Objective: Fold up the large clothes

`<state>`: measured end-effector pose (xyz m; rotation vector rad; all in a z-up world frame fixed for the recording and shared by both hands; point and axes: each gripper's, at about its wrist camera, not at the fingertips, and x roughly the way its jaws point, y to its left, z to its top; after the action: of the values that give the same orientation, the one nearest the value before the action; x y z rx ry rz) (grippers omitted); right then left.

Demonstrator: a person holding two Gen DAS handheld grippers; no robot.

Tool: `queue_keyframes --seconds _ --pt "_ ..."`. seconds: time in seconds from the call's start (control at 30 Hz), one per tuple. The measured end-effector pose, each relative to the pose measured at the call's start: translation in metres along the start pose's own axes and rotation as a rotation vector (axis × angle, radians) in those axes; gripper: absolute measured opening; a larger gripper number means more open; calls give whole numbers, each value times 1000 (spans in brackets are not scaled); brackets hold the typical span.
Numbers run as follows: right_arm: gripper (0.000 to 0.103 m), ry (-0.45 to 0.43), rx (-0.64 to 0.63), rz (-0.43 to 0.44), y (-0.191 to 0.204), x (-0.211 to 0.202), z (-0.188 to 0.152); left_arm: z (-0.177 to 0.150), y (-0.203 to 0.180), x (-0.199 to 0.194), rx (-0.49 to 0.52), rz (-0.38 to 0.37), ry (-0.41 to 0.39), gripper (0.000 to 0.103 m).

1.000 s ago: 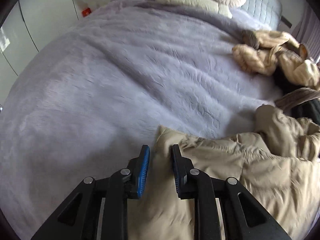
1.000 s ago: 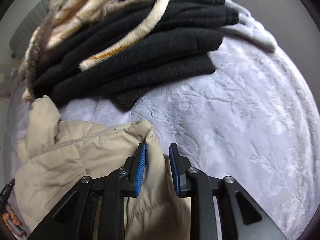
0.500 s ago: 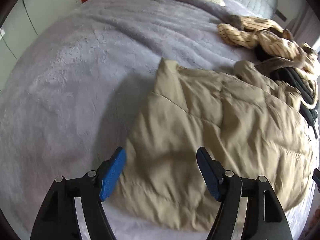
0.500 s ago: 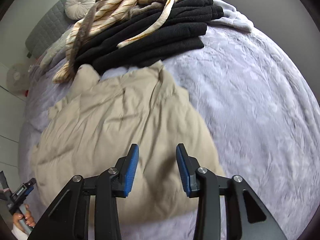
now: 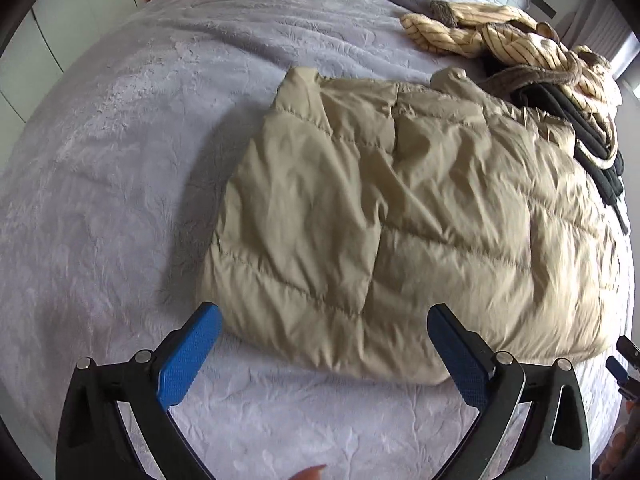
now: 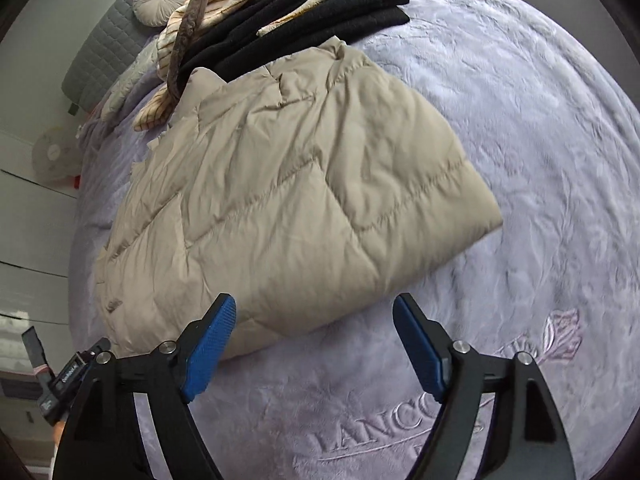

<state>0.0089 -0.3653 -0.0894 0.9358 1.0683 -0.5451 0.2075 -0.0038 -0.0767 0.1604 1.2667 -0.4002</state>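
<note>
A lilac plush bedspread (image 6: 540, 128) covered the bed, embossed near its edge with letters reading "LANCO", the rest hidden behind the right gripper (image 6: 314, 320). The beige quilted jacket (image 5: 404, 216) lay folded flat mid-bed, beside a heap of black and striped clothes (image 6: 304, 4). The left gripper (image 5: 320, 322) and the right had just been opening, jaws wide apart, nothing between them.

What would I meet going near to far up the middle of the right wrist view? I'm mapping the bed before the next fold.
Embroidered lettering on the blanket → beige puffer jacket → stack of black clothes.
</note>
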Motion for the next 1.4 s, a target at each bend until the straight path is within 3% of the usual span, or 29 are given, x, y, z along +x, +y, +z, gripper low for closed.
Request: queue_keyframes --seconds 0.1,0.2,0.43,0.67,0.87,1.07,1.27,1.4 --pt "85 21 42 29 -5 4 -10 -6 1 1 7 3 16 103" --pt "103 30 71 60 -9 8 -18 -12 1 2 4 -2 25 103" --pt "103 47 167 122 -20 18 -28 -22 6 13 -3 -16 64 103" --pt "103 109 230 175 -35 31 -32 -33 35 28 -117 -53 82 103" --pt "103 133 308 260 -50 37 -34 -41 58 42 -247 -261 134 103" --pt "103 140 340 309 -55 45 -32 -45 63 52 -317 -427 133 103" --pt "103 138 367 382 -56 53 -30 -40 88 58 -420 -515 77 103" --pt "103 130 376 440 -56 56 -27 -33 92 60 -403 -550 72 103"
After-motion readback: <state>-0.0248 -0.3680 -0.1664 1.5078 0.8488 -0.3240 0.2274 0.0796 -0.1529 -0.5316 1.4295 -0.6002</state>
